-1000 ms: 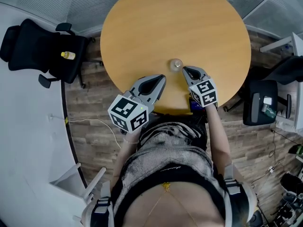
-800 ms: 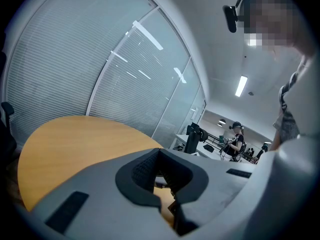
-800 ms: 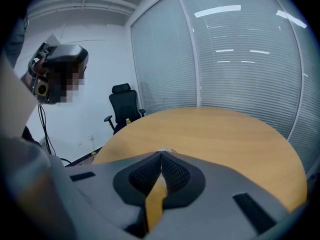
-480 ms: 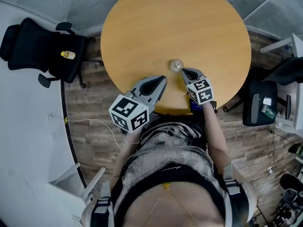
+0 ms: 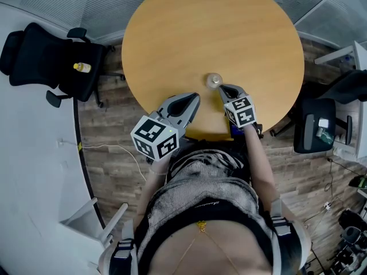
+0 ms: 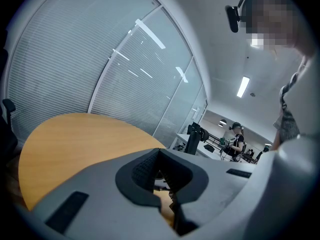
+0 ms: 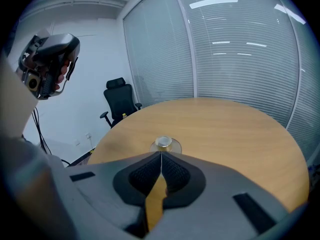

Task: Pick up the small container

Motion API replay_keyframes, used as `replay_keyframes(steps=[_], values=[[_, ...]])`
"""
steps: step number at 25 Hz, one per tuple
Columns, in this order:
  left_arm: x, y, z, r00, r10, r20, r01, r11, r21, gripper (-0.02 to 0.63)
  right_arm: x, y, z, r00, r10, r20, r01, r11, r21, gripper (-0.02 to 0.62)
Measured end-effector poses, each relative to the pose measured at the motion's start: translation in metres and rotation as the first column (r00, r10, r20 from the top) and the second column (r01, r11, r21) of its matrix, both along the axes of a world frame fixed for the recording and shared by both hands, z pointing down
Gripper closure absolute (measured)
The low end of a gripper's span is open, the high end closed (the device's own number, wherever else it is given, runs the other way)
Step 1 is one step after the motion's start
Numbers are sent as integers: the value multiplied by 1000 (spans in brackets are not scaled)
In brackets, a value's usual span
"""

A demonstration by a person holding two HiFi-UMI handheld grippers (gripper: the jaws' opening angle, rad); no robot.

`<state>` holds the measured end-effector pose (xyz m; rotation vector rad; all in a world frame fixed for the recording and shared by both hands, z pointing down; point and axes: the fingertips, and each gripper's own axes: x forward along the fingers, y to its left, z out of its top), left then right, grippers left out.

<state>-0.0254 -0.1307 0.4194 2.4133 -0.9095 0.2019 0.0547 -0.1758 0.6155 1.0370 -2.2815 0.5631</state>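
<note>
wood surface [image 5: 229, 27]: round, light brown, seen from above in the head view, with plank floor [image 5: 114, 171] around it.
small container [image 5: 214, 80]: stands upright on the surface, on the half nearer the person and a little right of the middle; clear body with a pale round top.
right gripper [image 5: 223, 88]: jaws pressed together with nothing between them; the tips are low over the surface, just beside the small container on its near side and pointing at it; whether they touch it cannot be told. in the right gripper view the container shows straight above the closed tips.
left gripper [image 5: 196, 96]: jaws meet at the tips and pinch nothing; it sits over the near edge of the surface, left of the container and apart from it.
black office chair [image 5: 51, 56]: on the floor left of the surface, with a yellow bottle [image 5: 82, 67] on its seat.
second chair [image 5: 314, 125]: dark, at the right of the surface.
blinds [image 7: 240, 49]: cover the glass wall behind the surface.
person [image 6: 235, 140]: far off in the left gripper view, in the room beyond.
</note>
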Motion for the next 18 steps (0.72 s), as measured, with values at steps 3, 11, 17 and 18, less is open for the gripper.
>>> replay_keyframes(steps=[3, 11, 17, 18], values=[[0, 0, 3, 1000, -2, -3, 2, 1000, -11, 601, 1, -3, 0, 999, 28, 26, -28, 1000, 0, 574], [-7, 0, 11, 1000, -27, -2, 27, 999, -36, 601, -1, -8, 9, 998, 41, 55, -39, 999, -36, 439], [-16, -1, 17, 998, -57, 7, 57, 997, -56, 601, -9, -14, 21, 998, 33, 54, -29, 997, -64, 292], [-17, 0, 18, 998, -63, 9, 63, 996, -61, 601, -10, -15, 24, 998, 35, 49, -31, 997, -65, 282]])
